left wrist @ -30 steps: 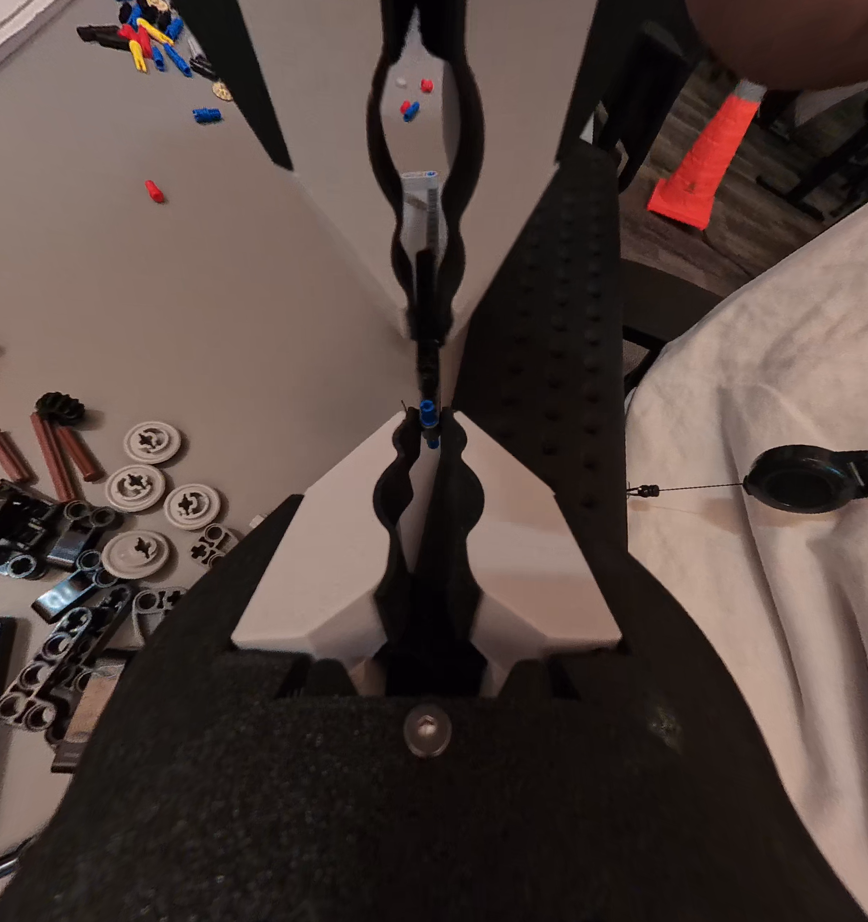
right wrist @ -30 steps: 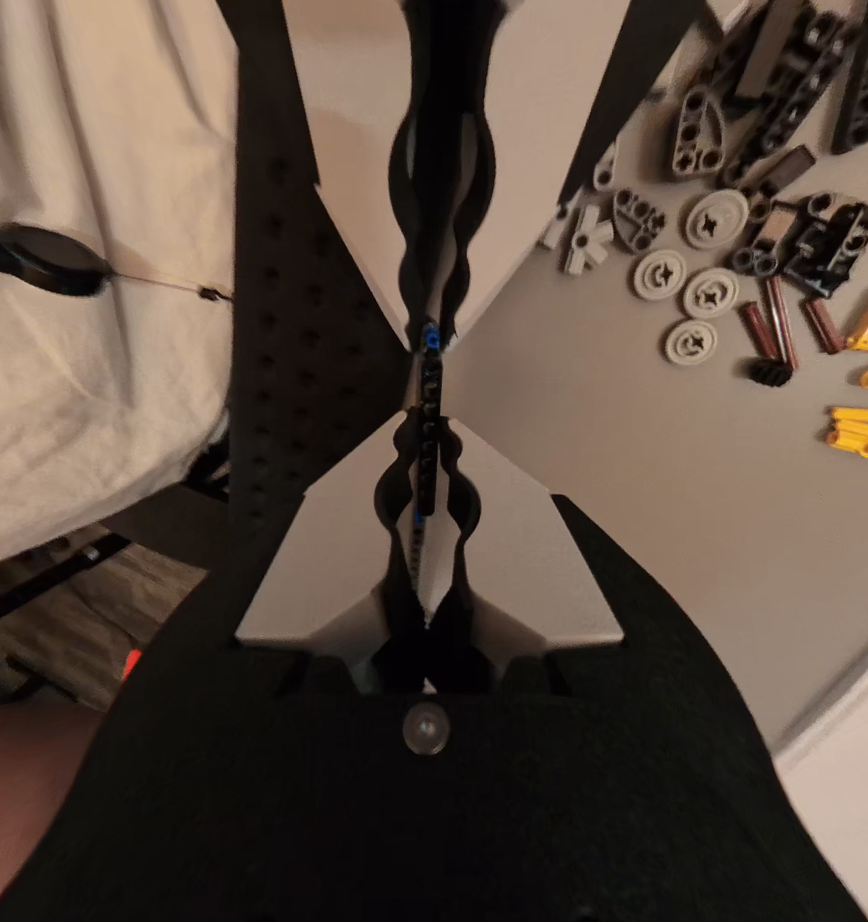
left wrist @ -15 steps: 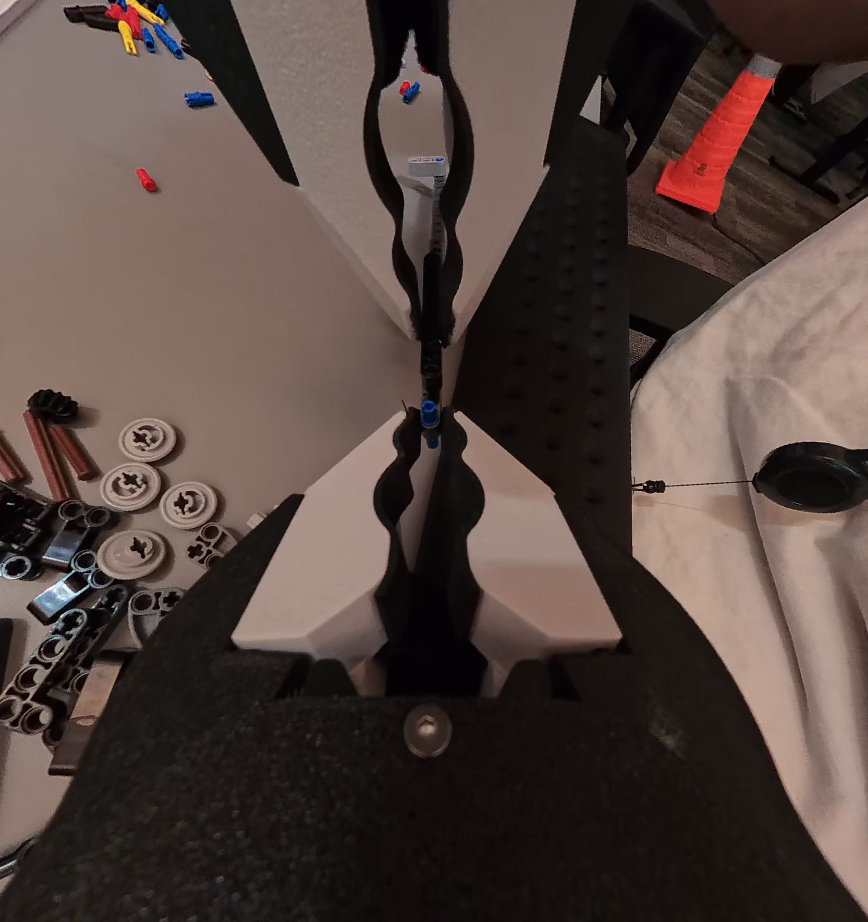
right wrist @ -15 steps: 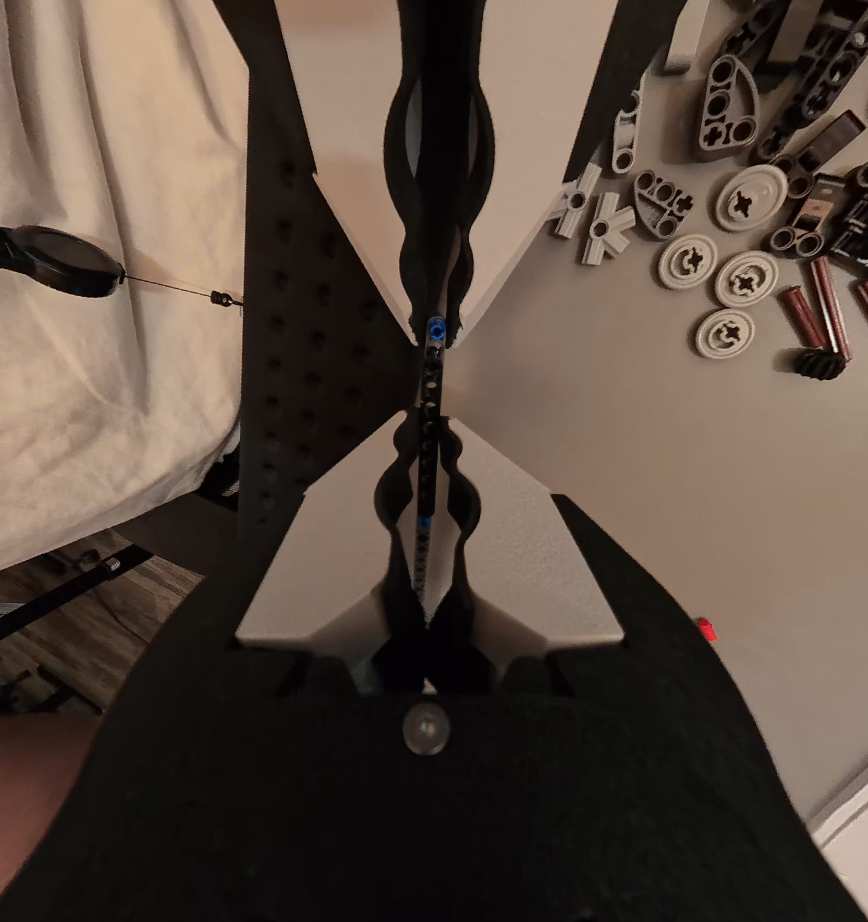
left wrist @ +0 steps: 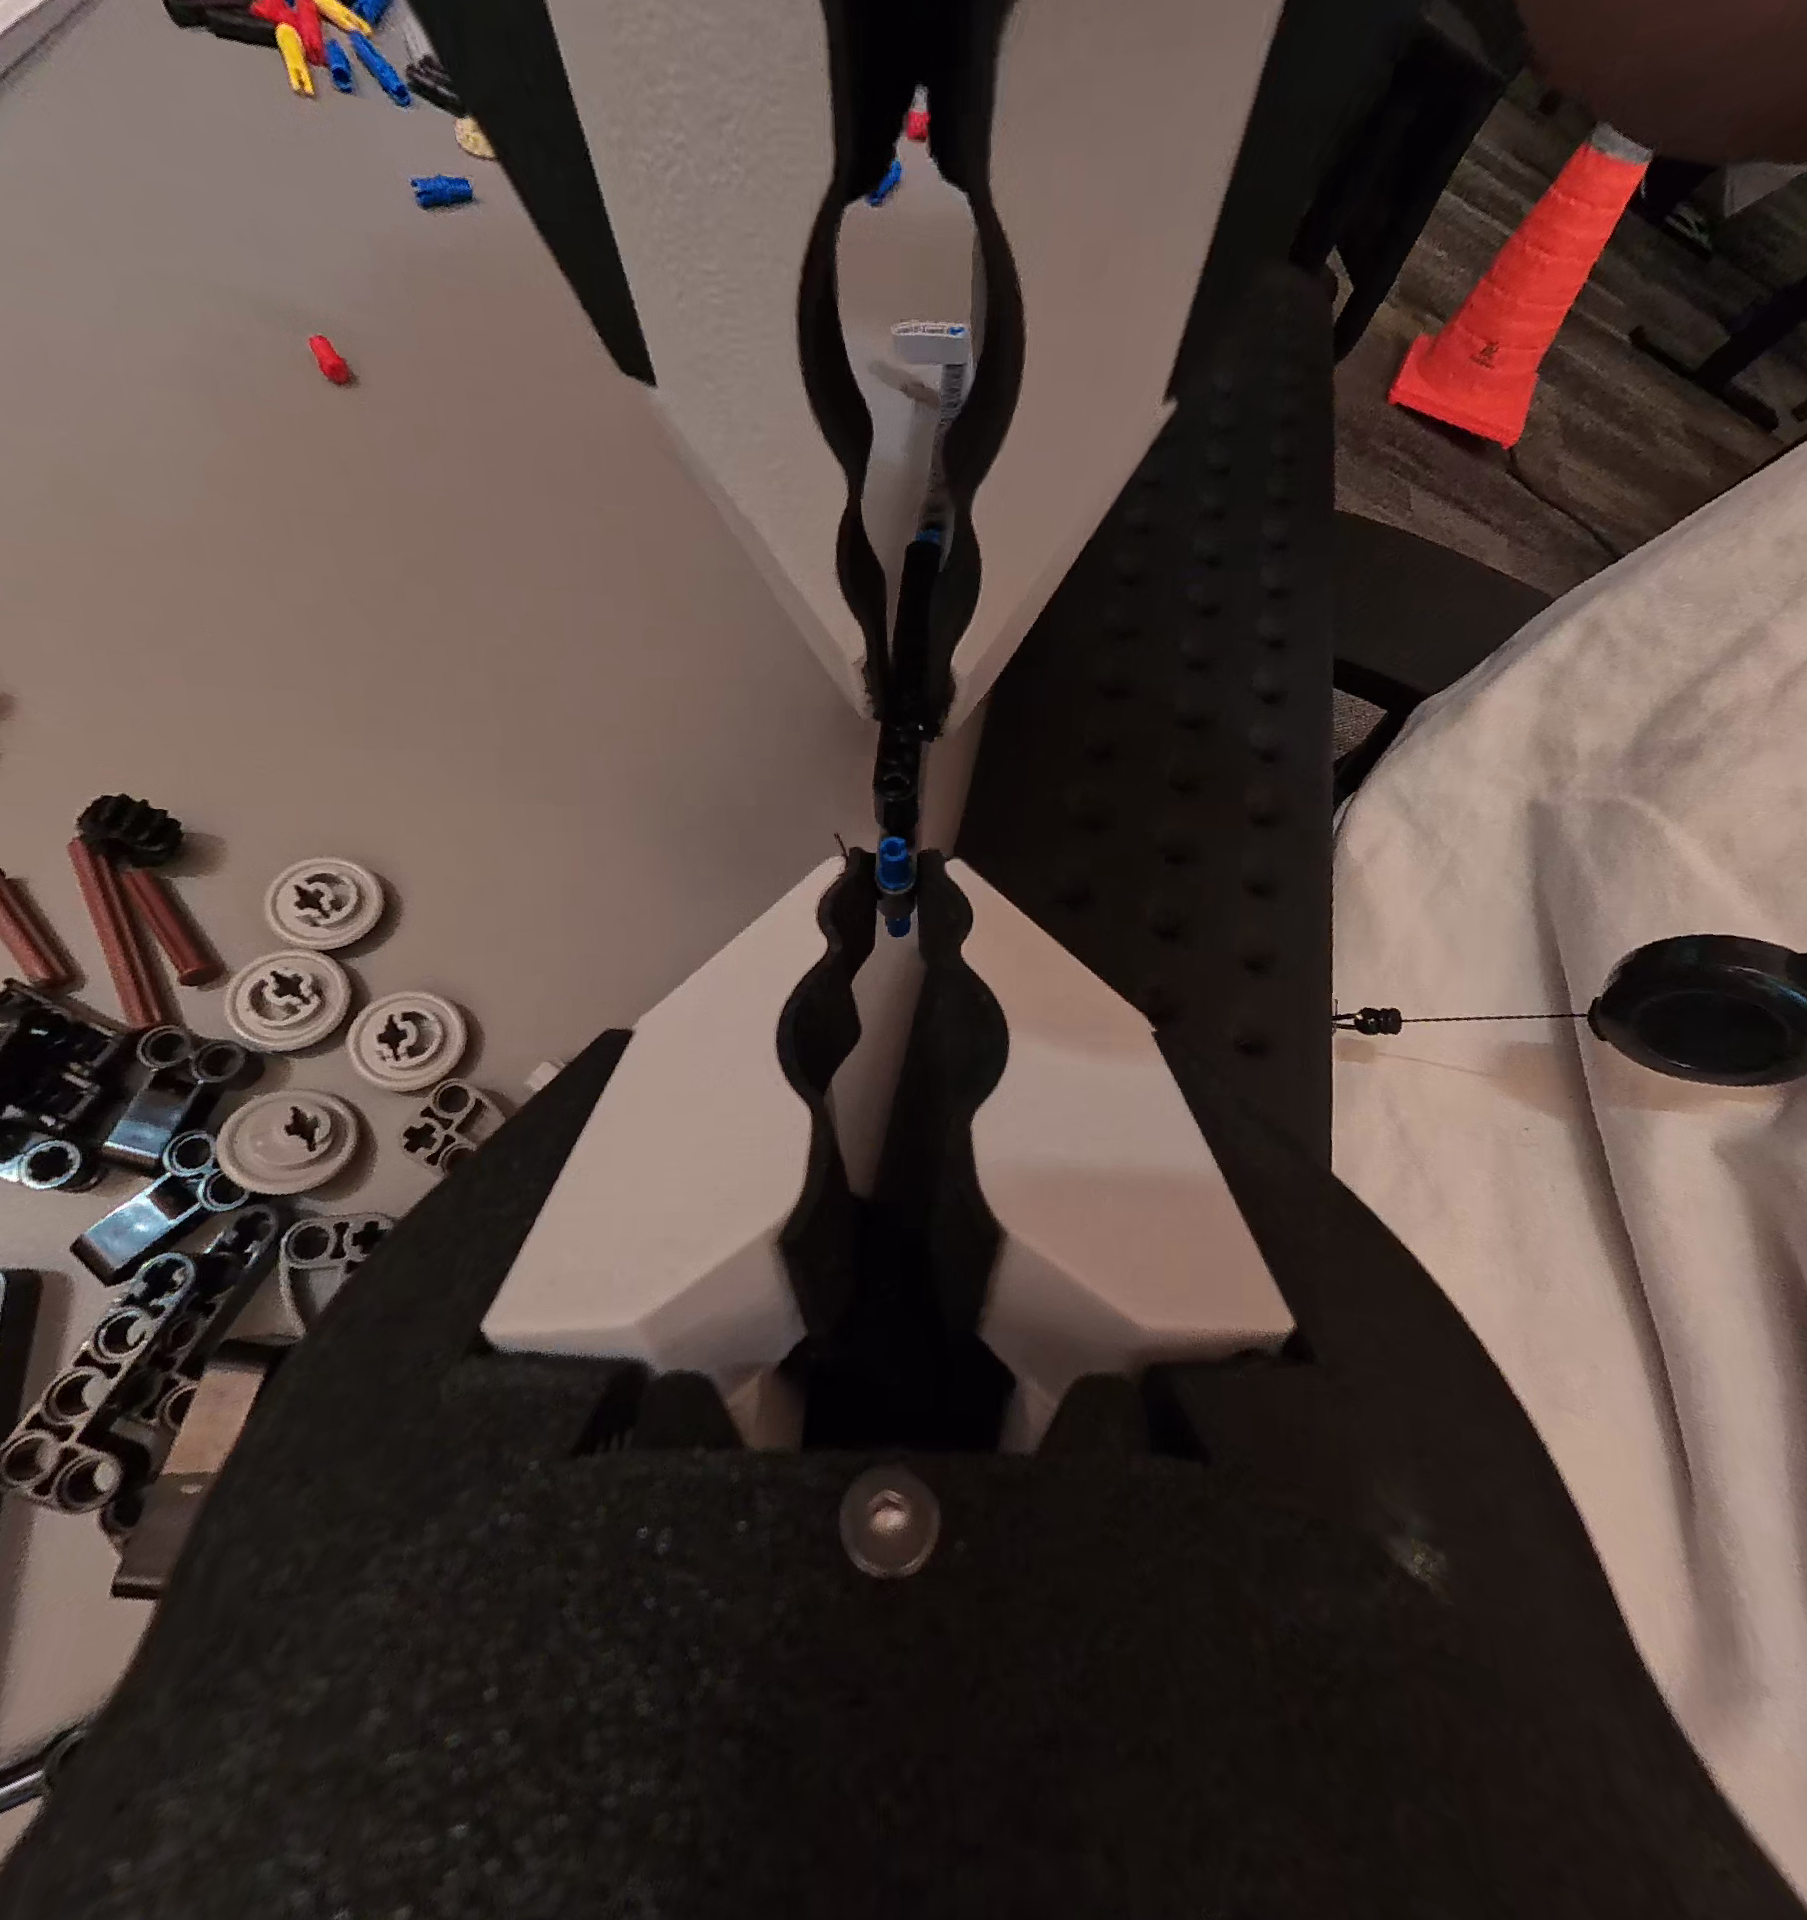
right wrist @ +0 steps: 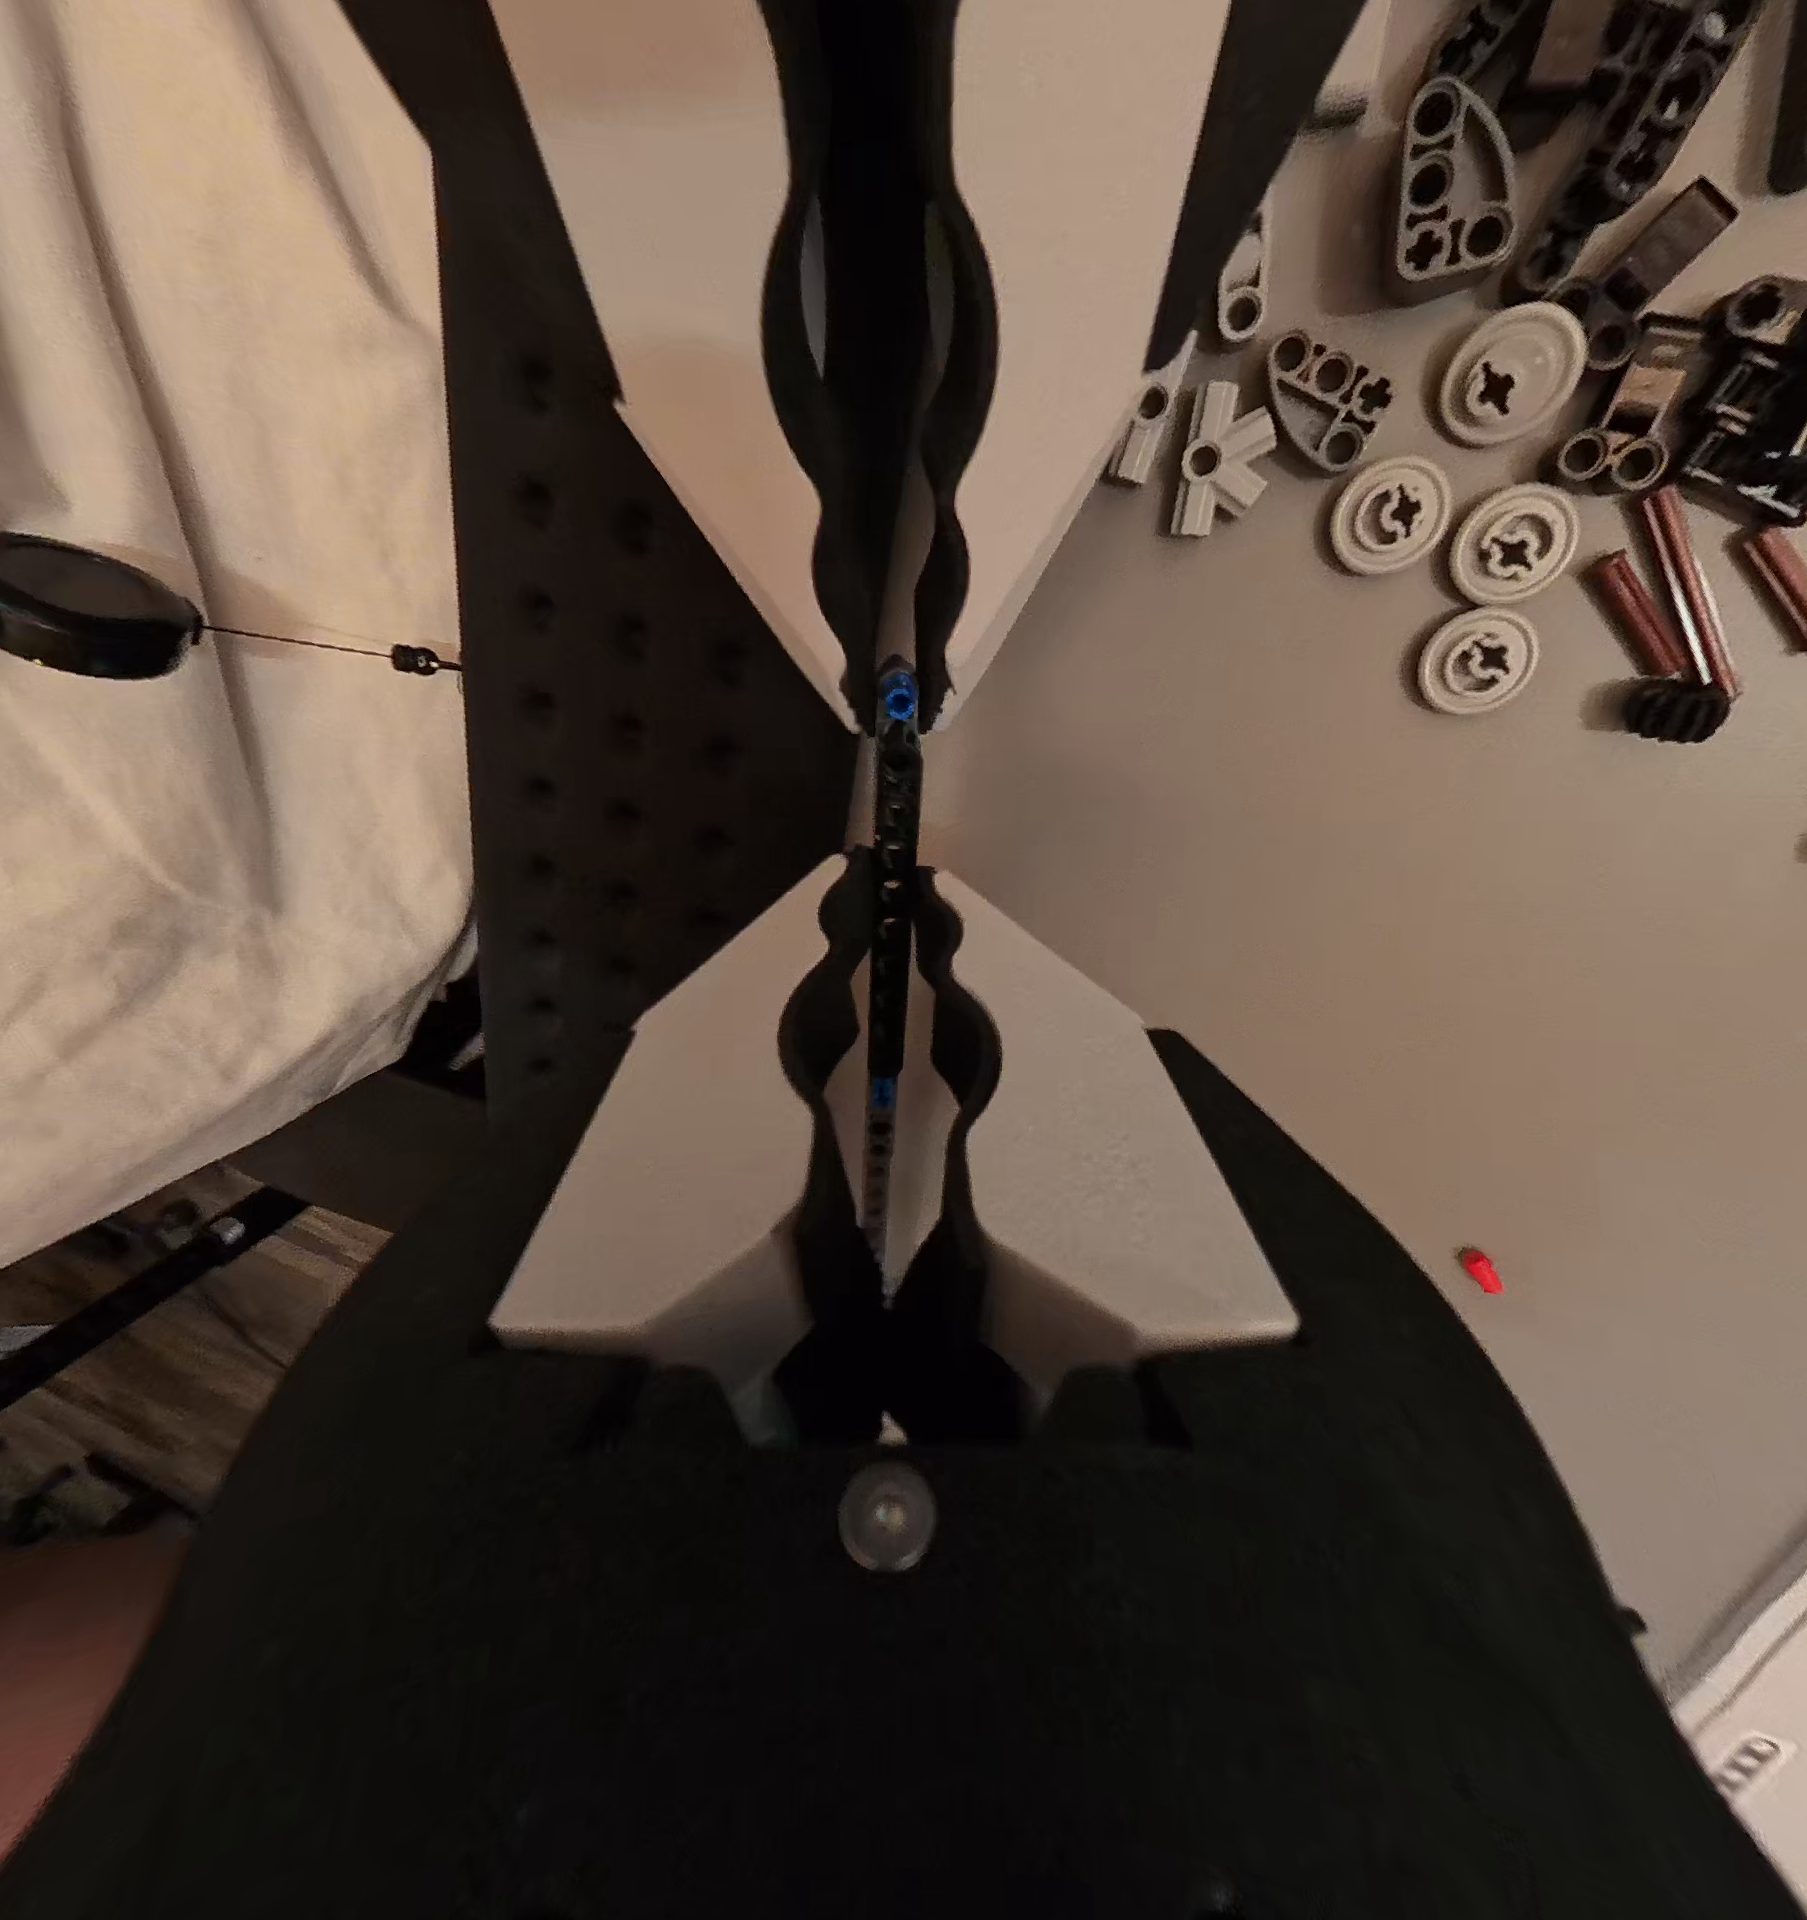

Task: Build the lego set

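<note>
My right gripper (right wrist: 894, 868) is shut on a long black holed beam (right wrist: 891, 997), held edge-on, and the beam's end sticks out past its tips. My left gripper (left wrist: 894, 868) faces it and is shut on a small blue pin (left wrist: 893, 871). The pin sits at the free end of the beam (left wrist: 899, 774), touching it. In the right wrist view the blue pin (right wrist: 896, 698) shows at the beam's last hole, between the left gripper's (right wrist: 896, 717) tips. In the left wrist view the right gripper (left wrist: 904, 717) is just ahead, tip to tip with mine.
Loose parts lie on the grey table (left wrist: 463, 540): grey discs (left wrist: 286, 1000), brown axles (left wrist: 114, 930), black beams (left wrist: 99, 1382), coloured pins (left wrist: 338, 47), a red pin (left wrist: 330, 358). A white cloth (left wrist: 1605, 1351) with a black reel (left wrist: 1720, 1013) and an orange cone (left wrist: 1522, 301) are at the right. My left and right fingertips are right by each other.
Both grippers have drifted a little together over the table, so the loose parts shift in both views. The pin stays at the beam's end and both grippers stay shut.
</note>
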{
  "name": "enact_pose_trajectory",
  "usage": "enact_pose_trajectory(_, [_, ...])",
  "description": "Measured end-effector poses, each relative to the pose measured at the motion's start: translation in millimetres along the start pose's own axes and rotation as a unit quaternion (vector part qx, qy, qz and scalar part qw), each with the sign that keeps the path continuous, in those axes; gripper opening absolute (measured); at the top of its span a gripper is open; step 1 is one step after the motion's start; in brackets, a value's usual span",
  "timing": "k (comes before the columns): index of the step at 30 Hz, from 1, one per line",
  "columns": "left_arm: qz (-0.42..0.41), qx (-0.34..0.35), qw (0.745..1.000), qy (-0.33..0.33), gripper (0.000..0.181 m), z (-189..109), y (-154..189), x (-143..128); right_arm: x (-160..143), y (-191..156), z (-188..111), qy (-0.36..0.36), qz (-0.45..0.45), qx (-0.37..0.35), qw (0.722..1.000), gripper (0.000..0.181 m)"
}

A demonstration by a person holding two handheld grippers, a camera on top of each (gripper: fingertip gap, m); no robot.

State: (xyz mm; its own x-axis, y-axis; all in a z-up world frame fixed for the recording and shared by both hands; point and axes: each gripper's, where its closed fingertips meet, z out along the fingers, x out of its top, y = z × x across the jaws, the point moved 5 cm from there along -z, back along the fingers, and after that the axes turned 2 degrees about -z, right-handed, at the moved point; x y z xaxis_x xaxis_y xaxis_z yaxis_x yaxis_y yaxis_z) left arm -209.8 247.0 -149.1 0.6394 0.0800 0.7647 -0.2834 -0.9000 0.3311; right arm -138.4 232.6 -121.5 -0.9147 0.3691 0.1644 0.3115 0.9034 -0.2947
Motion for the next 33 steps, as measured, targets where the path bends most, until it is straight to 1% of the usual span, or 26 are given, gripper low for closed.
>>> enact_pose_trajectory(3, [0.004,0.009,1.000,0.000,0.006,0.3,-0.7,-0.3,0.3,-0.8,0.7,-0.006,-0.008,-0.027,1.000,0.006])
enact_pose_trajectory(7, [0.009,0.015,1.000,-0.005,0.006,1.8,-0.5,-0.8,-0.8,-1.8,2.6,0.001,-0.005,-0.033,0.999,0.006])
enact_pose_trajectory(11, [0.016,0.020,1.000,-0.014,0.006,4.1,0.0,-2.3,-1.9,-1.0,5.9,0.007,0.005,-0.014,1.000,0.006])
enact_pose_trajectory(15, [0.019,0.017,1.000,-0.012,0.006,3.7,1.2,-2.0,-3.4,-0.5,6.3,0.031,0.008,0.004,0.999,0.006])
enact_pose_trajectory(16, [0.015,0.012,1.000,-0.009,0.006,3.3,1.6,-1.3,-3.5,-1.9,5.0,0.036,-0.002,-0.003,0.999,0.007])
enact_pose_trajectory(18, [-0.001,-0.004,1.000,0.003,0.006,1.1,1.3,1.3,-3.3,-4.7,3.2,0.054,-0.029,-0.040,0.997,0.007])
enact_pose_trajectory(21, [-0.027,-0.030,0.999,0.008,0.006,-0.3,-0.4,3.1,-4.4,-9.0,3.9,0.072,-0.038,-0.092,0.992,0.007])
enact_pose_trajectory(24, [-0.037,-0.052,0.998,0.010,0.006,-1.3,0.5,4.5,-5.6,-13.9,3.5,0.088,-0.049,-0.125,0.987,0.008])
enact_pose_trajectory(25, [-0.037,-0.059,0.998,0.011,0.006,-1.9,1.4,4.8,-5.5,-16.0,3.6,0.094,-0.050,-0.126,0.986,0.008])
enact_pose_trajectory(27, [-0.022,-0.062,0.998,0.011,0.006,-2.5,4.7,4.9,-6.0,-17.1,3.4,0.108,-0.035,-0.102,0.988,0.008])
enact_pose_trajectory(29, [0.004,-0.052,0.999,0.009,0.006,-2.1,9.1,4.5,-6.9,-16.5,3.8,0.118,0.002,-0.039,0.992,0.008])
enact_pose_trajectory(31, [0.029,-0.040,0.999,0.001,0.006,0.2,12.8,2.9,-7.8,-16.3,6.7,0.112,0.013,0.005,0.994,0.008])
enact_pose_trajectory(33, [0.048,-0.017,0.999,-0.011,0.006,3.6,13.6,1.0,-8.0,-13.9,10.1,0.098,0.018,0.029,0.995,0.008])
